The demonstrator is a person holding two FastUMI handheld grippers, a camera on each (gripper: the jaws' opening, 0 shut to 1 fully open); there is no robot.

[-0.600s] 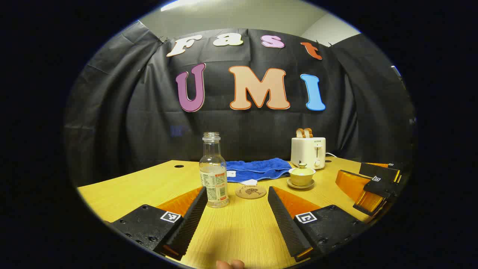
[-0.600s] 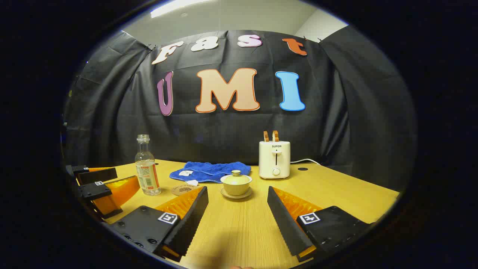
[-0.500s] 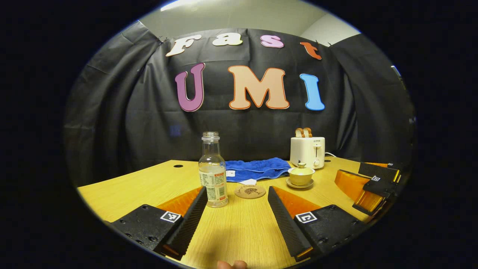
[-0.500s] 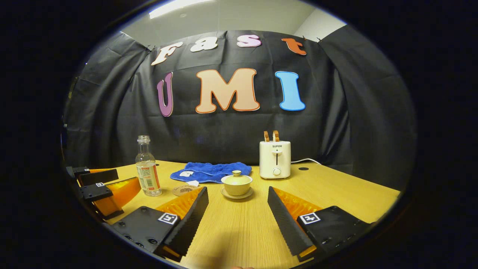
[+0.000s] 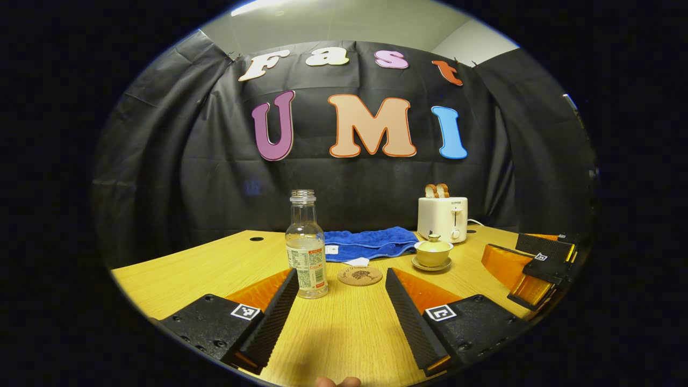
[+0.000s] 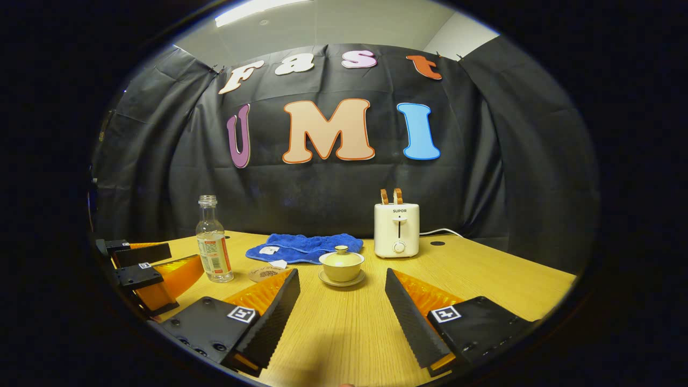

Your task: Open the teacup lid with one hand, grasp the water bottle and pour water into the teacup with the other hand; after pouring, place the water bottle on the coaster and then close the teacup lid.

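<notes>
A clear, uncapped water bottle [image 5: 306, 252] with a little water stands upright just ahead of my left gripper [image 5: 342, 279], close to its left finger. My left gripper is open and holds nothing. A round cork coaster [image 5: 360, 276] lies just right of the bottle. The yellow teacup [image 6: 342, 265] sits on its saucer with its lid [image 6: 341, 256] on, straight ahead of my right gripper [image 6: 342, 279], which is open and empty. The teacup [image 5: 433, 253] stands off to the right in the left gripper view, and the bottle [image 6: 213, 248] off to the left in the right gripper view.
A blue towel [image 6: 304, 246] lies behind the cup and coaster. A white toaster [image 6: 396, 230] with two slices stands at the back right, its cord trailing right. The wooden table [image 6: 484, 274] runs wide to the right. Each view catches the other gripper [image 5: 537, 266] [image 6: 142, 269] at its edge.
Both views have shifted only slightly. The bottle, cup and coaster stand where they were, and both grippers remain open.
</notes>
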